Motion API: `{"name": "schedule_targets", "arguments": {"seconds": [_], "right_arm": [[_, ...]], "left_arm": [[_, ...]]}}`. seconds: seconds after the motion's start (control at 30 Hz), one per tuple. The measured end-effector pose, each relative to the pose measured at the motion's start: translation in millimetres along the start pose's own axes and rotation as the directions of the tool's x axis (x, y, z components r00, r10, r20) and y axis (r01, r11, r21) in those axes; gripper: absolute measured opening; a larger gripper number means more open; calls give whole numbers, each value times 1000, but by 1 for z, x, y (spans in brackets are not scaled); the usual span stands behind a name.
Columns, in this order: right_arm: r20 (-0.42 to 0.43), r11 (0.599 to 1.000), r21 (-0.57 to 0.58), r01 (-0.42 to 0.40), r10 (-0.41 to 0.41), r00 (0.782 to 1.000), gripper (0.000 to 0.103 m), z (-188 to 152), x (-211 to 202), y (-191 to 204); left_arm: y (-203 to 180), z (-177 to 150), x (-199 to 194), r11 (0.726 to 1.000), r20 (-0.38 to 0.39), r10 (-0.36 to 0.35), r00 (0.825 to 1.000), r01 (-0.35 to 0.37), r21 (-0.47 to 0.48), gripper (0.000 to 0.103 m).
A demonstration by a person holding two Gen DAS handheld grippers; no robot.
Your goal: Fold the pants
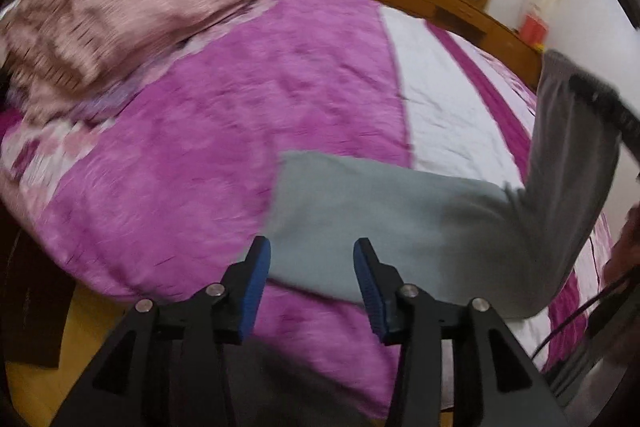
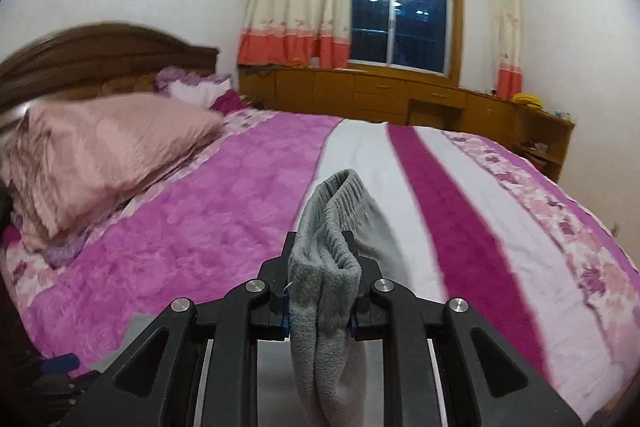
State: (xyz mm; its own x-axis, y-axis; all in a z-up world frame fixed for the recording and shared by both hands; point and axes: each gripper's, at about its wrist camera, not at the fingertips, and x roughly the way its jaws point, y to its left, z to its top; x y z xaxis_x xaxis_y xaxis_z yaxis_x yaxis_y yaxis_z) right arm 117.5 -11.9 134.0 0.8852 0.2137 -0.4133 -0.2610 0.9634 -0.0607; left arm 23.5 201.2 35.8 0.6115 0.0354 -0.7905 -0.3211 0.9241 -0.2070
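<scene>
Grey pants (image 1: 400, 219) lie partly on the pink bedspread (image 1: 208, 131), one end flat near the bed's front edge. Their other end rises steeply at the right, up to my right gripper (image 1: 600, 103), seen dark and blurred there. My left gripper (image 1: 312, 267) hovers above the flat end, its blue-padded fingers (image 1: 256, 279) apart with nothing pinched between them. In the right wrist view my right gripper (image 2: 320, 267) is shut on the ribbed waistband of the pants (image 2: 332, 247), which bunches between the jaws and hangs down below them.
A pink pillow (image 2: 100, 155) lies at the head of the bed by the dark wooden headboard (image 2: 100, 55). Wooden cabinets (image 2: 380, 95) run under the window beyond the bed. A person's hand (image 1: 624, 247) and cable show at the right edge.
</scene>
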Motion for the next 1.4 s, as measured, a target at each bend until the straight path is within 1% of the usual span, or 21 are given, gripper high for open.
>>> {"name": "schedule_targets", "arguments": {"seconds": [0.1,0.2,0.23,0.27,0.33,0.43,0.5,0.57,0.63,0.7,0.77,0.83,0.9,0.93,1.0,1.07,1.23,1.3,1.33,1.37,1.4], "right_arm": [[0,995,-73,-69,69,998,12,-28,18,62],[-19,978,-150,-143,142,990,12,-49,31,108],[-29,972,-170,-160,158,987,12,-54,32,117],[-51,961,-199,-194,187,981,12,-63,36,131],[-110,930,-263,-257,236,966,11,-84,43,153],[-180,902,-316,-293,247,952,11,-105,54,170],[-197,897,-326,-299,244,949,11,-109,58,173],[-175,896,-343,-284,236,956,12,-106,53,174],[-161,894,-346,-286,243,956,12,-101,48,173],[-169,883,-350,-312,269,948,12,-98,44,178],[-208,873,-342,-348,291,934,12,-101,45,185],[-239,865,-344,-365,296,925,12,-106,49,191],[-262,857,-353,-376,295,919,12,-113,50,195],[-256,858,-345,-381,304,918,12,-113,47,196],[-231,867,-335,-369,304,924,12,-109,40,196],[-239,872,-338,-353,282,929,12,-109,43,199],[-300,873,-281,-400,316,900,13,-119,58,200],[-317,866,-278,-414,324,891,19,-124,60,203],[-321,864,-274,-423,333,887,25,-125,60,204],[-325,858,-256,-445,357,876,35,-125,60,205],[-331,850,-228,-476,392,859,41,-124,59,205]], "left_arm": [[25,-4,8,998,-19,4,1000,-5,-58,46],[41,-10,17,994,-24,14,1000,-16,-105,46],[46,-13,20,992,-34,2,999,-6,-130,46],[49,-16,21,989,-42,-16,999,10,-150,46],[56,-18,18,983,-16,-45,999,42,-177,46],[63,-17,17,977,-4,-60,998,58,-207,46],[63,-17,16,977,1,-60,998,59,-206,46],[63,-18,15,977,6,-66,998,66,-204,47],[66,-18,14,973,18,-82,996,84,-215,47],[72,-20,11,967,33,-94,995,99,-234,47],[80,-23,7,959,53,-92,994,103,-265,47],[89,-25,4,947,78,-96,992,116,-299,47],[93,-26,3,944,80,-88,993,109,-312,47],[93,-26,3,946,75,-78,994,98,-310,47],[91,-24,5,951,62,-64,996,79,-298,50],[90,-23,7,954,52,-67,996,79,-290,53],[98,-25,4,949,59,-61,996,77,-305,53],[103,-27,2,948,58,-48,997,64,-311,55],[105,-27,1,949,56,-43,998,58,-311,57],[107,-28,0,949,54,-38,998,53,-310,59],[109,-28,-2,949,53,-34,998,49,-310,59]]}}
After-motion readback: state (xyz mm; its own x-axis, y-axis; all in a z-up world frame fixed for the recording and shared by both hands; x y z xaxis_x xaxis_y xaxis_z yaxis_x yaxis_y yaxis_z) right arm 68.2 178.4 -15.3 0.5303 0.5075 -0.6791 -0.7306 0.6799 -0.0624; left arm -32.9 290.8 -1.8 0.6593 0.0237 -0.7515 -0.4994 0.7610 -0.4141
